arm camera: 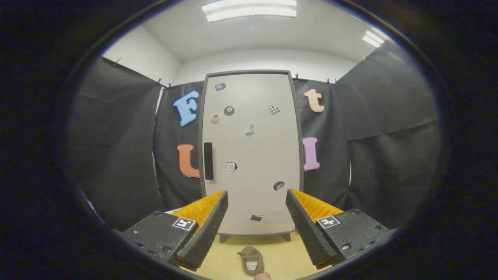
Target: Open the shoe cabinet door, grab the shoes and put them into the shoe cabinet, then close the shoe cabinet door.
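Jaws wide apart, nothing between them; gripper [256, 202] hangs clear of floor, aimed at shoe cabinet [251, 153]. Cabinet stands upright against black cloth wall, on short feet, door [253, 128] closed. Dark vertical handle [208, 160] near door's left edge, beyond left finger. Stickers [229, 111] scattered over door front. Shoe [251, 261], dark slipper type, lies on yellowish floor [282, 256] in front of cabinet, below gap between fingers, opening up. Ceiling lights [249, 8] on overhead.

fingers [256, 217] spread, shut cabinet door [251, 151] ahead
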Motion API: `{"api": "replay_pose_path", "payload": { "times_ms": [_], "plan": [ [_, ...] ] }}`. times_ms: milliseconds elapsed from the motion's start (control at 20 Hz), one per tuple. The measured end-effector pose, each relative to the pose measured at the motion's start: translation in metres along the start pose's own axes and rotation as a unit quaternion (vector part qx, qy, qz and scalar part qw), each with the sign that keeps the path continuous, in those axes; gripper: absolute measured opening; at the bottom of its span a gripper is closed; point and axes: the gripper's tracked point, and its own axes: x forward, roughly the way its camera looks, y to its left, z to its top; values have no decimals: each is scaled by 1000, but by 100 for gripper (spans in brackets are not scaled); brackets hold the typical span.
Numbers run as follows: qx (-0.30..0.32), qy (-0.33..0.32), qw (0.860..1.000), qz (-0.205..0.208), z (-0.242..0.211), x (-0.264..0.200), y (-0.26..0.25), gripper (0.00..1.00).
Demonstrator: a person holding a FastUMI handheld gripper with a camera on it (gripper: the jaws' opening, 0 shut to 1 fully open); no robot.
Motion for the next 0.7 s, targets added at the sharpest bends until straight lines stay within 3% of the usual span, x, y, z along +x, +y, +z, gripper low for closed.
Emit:
{"api": "replay_pose_path", "payload": {
  "times_ms": [700],
  "plan": [
    [-29,12,1000,-4,6,26,13,98]
  ]
}}
